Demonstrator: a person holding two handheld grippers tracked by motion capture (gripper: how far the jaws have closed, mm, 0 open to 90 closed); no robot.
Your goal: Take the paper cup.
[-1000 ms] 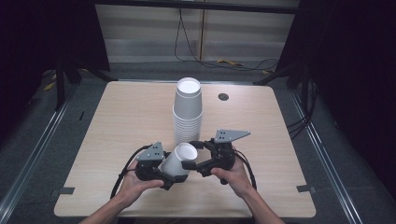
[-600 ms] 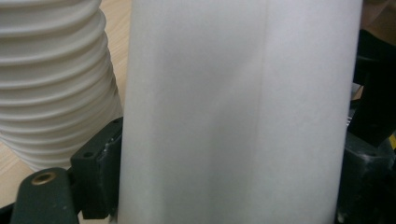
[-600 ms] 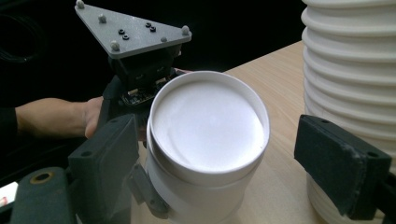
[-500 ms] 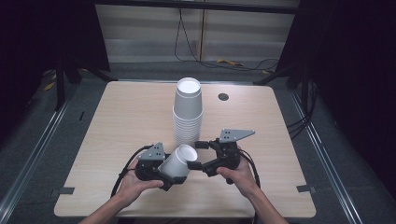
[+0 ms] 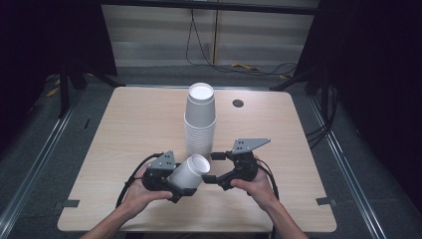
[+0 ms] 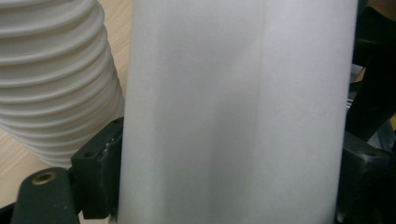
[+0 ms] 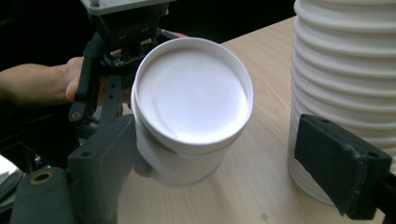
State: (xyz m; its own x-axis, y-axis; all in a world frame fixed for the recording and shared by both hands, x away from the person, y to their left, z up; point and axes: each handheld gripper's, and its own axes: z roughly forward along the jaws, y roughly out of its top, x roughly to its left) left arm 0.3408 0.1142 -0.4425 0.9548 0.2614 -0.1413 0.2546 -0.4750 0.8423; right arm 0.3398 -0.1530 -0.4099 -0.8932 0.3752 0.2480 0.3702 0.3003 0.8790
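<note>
A single white paper cup lies tilted in my left gripper, which is shut on its wall; in the left gripper view the cup sits between both jaws. Its open mouth faces my right gripper, which is open. In the right gripper view the cup rests against the left jaw, while the right jaw stands apart by the stack. The tall stack of white cups stands upright mid-table, just behind both grippers.
The light wooden table has a small dark round hole at the back right. Dark floor with metal rails lies on both sides of it. The person's hands come in over the table's near edge.
My right gripper has shifted slightly to the right. The left gripper and the cup in it have kept still.
</note>
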